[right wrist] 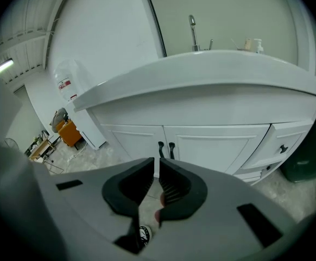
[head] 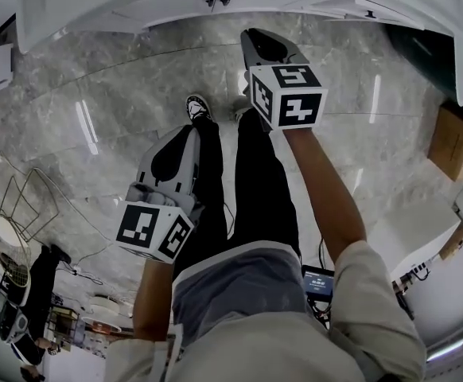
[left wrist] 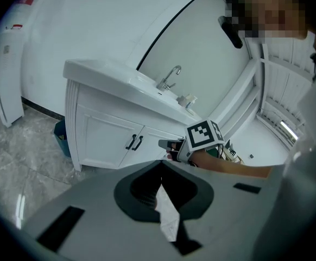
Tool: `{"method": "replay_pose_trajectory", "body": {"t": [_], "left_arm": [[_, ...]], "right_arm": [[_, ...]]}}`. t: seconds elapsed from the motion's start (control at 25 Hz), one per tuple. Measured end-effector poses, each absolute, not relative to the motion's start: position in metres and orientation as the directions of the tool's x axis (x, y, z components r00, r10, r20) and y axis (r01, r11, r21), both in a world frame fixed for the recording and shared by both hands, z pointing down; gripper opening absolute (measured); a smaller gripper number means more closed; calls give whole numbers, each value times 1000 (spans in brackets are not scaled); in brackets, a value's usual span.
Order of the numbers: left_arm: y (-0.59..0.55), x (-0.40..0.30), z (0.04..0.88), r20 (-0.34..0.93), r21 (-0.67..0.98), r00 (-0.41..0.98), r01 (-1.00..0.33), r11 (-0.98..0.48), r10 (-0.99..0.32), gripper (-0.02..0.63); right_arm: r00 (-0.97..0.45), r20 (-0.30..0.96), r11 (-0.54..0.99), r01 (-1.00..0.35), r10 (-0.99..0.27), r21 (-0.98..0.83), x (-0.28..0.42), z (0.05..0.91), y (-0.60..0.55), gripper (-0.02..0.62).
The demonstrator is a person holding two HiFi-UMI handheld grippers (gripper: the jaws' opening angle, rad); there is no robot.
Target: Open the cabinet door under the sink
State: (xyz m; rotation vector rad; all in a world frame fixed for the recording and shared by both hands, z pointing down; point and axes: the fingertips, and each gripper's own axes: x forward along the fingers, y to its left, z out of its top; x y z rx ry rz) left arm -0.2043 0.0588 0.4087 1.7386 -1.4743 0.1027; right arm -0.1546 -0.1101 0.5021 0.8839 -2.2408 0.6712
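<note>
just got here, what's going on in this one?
A person stands facing the sink with a gripper in each hand. Both doors under it are shut. The right gripper is held forward, pointed at the paired handles but short of them; its claw is a slit apart and empty. The left gripper hangs farther back, claw shut on nothing. The opening has not yet begun.

My right gripper (right wrist: 157,165) blocks the bottom of the cabinet doors (right wrist: 212,144) ahead; bits (right wrist: 251,44) by the faucet (right wrist: 192,31), too tiny.
</note>
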Motion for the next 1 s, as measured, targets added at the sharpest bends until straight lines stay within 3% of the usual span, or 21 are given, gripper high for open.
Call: {"method": "replay_pose_trajectory", "body": {"t": [0.48,1.0], "left_arm": [[78,-202,456,577,559,315,-825,82,-754,0],[87,-217,471,585,606,323,-784,137,-744,0]], "right_arm": [[-543,701,611,-768,-462,-193,-165,560,-129,44],[-514,743,599,-777,-429,-192,-192,622,-162,92]]}}
